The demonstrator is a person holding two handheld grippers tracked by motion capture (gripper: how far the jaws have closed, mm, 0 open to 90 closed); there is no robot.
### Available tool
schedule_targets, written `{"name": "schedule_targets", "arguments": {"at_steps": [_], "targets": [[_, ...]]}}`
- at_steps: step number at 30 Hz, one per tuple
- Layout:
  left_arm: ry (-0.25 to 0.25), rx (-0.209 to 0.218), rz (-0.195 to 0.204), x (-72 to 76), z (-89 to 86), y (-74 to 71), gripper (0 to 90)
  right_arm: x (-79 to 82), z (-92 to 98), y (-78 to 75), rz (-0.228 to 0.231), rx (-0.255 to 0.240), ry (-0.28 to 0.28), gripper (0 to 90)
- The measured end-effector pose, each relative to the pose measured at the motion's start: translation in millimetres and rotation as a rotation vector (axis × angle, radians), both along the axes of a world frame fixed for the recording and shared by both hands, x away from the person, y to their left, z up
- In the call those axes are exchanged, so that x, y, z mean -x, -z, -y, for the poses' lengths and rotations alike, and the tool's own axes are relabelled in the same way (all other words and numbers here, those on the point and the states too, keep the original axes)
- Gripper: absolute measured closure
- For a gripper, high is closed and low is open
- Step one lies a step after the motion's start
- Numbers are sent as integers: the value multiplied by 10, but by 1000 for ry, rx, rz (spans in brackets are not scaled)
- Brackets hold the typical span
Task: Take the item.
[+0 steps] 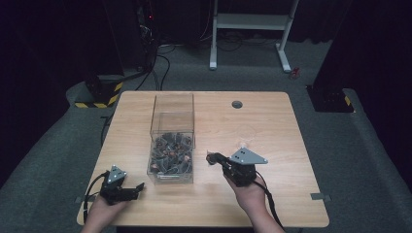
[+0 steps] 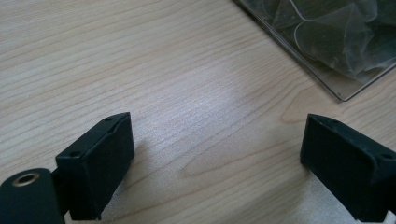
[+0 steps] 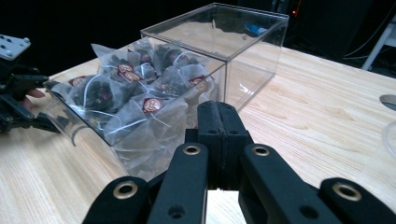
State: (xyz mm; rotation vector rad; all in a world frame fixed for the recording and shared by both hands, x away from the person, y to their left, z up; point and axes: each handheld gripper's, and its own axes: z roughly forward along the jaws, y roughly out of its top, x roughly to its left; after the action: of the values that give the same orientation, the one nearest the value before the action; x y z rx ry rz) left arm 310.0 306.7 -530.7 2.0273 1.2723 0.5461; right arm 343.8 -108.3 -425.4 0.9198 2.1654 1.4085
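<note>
A clear plastic box [image 1: 173,112] stands left of the table's middle, its front half full of pyramid tea bags [image 1: 170,155] with red labels. My right gripper [image 1: 212,158] lies just right of the box's front corner and points at it. In the right gripper view its jaws [image 3: 219,126] are shut, pad against pad, with nothing between them, a short way from the box wall [image 3: 252,46] and the tea bags [image 3: 140,98]. My left gripper [image 1: 141,187] rests near the front left edge with its jaws wide open over bare wood [image 2: 217,126], the box's corner [image 2: 327,51] just beyond.
The wooden table [image 1: 272,194] has a round cable hole [image 1: 237,104] at the back. A small clear object [image 1: 244,143] lies right of the box. Beyond the table stand a white desk frame [image 1: 250,22], cables and a yellow-black striped base [image 1: 97,94] on the floor.
</note>
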Motion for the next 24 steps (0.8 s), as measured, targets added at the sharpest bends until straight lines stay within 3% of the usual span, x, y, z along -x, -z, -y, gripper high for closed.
{"name": "schedule_targets", "arguments": {"at_steps": [24], "targets": [[6,-6,4,5,-6,-1,103,-121,244,7,8,7,73,900]]}}
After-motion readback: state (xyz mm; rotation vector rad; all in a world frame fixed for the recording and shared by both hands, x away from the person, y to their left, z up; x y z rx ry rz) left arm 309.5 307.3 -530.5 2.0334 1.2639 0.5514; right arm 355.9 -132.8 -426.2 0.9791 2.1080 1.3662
